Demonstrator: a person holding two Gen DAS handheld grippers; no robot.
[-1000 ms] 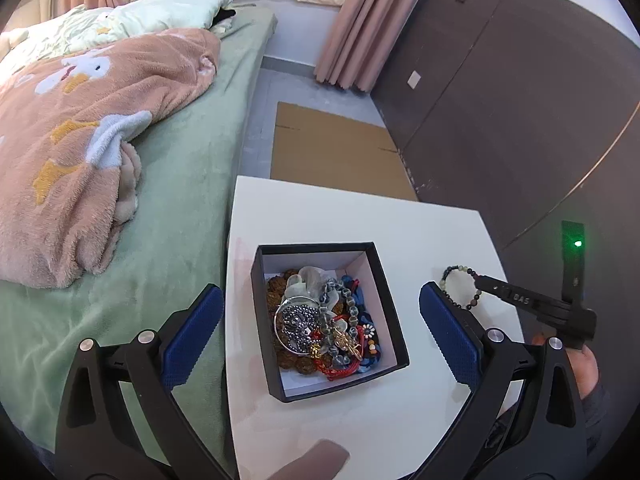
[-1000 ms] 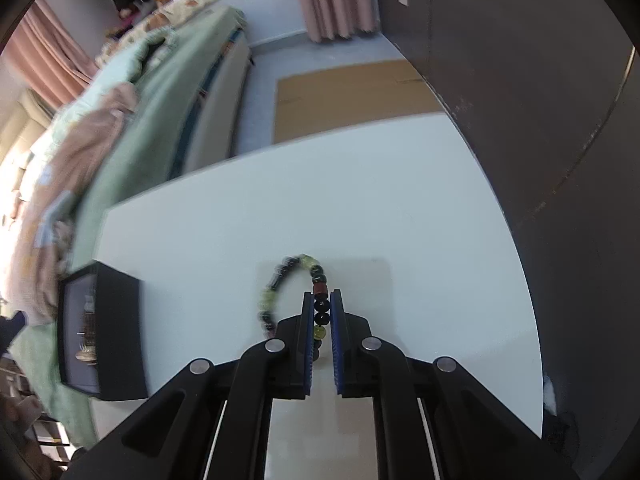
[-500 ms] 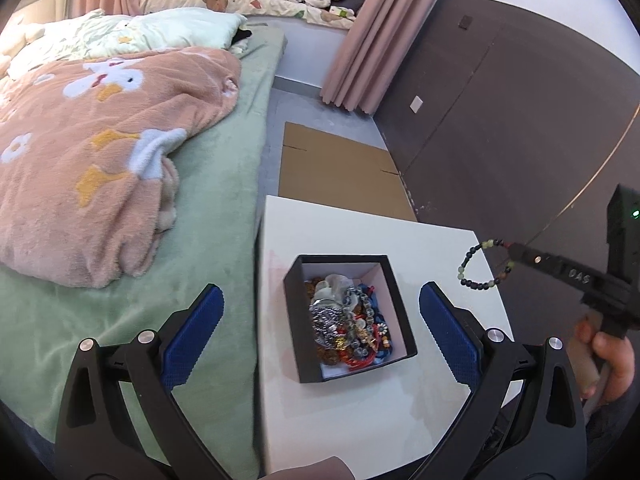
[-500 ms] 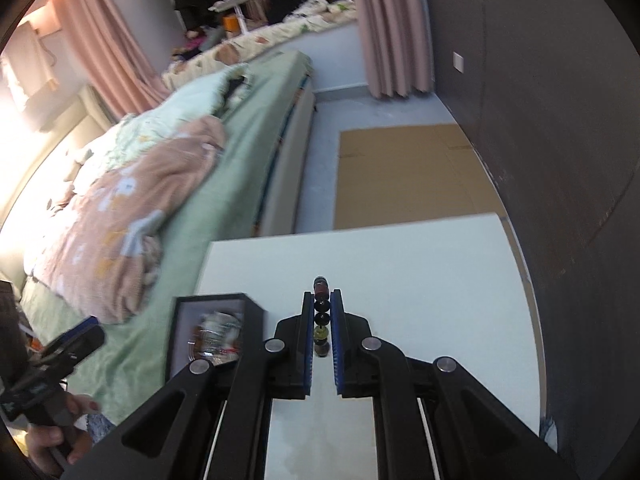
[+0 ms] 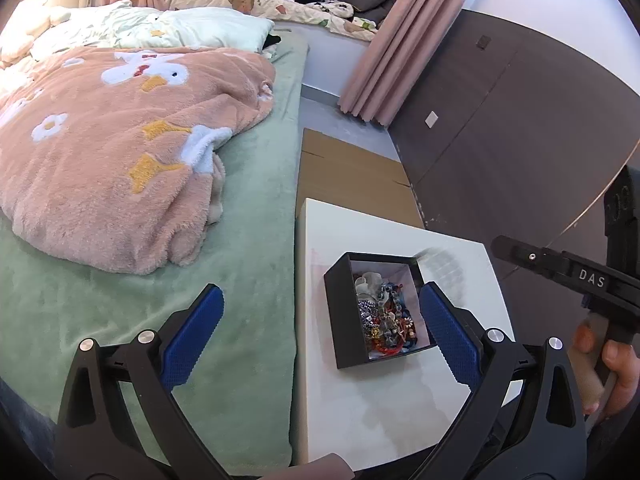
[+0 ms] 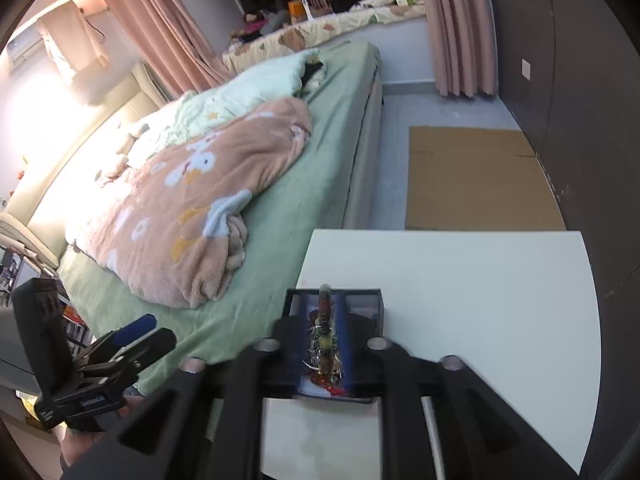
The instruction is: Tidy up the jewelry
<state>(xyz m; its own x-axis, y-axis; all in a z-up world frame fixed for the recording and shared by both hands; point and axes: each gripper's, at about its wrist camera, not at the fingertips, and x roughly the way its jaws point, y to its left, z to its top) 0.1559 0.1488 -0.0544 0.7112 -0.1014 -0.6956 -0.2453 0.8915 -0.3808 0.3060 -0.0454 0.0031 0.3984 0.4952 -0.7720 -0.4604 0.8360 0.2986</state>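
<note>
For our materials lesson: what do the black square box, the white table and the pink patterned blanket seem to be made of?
Black square box: probably matte cardboard, thin straight walls. White table: smooth, faintly glossy, perhaps laminate. Pink patterned blanket: fluffy fleece, visibly tufted pile.

claws: 2 (image 5: 320,328) (image 6: 325,332) | jewelry box: 1 (image 5: 340,320) | table: 1 (image 5: 384,408) | bed: 1 (image 5: 256,280) | pink blanket: 1 (image 5: 120,168) | cardboard sheet: 1 (image 5: 352,176)

Fleecy pink blanket (image 5: 120,160); smooth white table (image 5: 400,420); matt black box (image 5: 344,320).

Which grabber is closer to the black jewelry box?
The right hand-held gripper: it hangs right over the black jewelry box. The left hand-held gripper is open, pulled back, with one finger over the bed.
</note>
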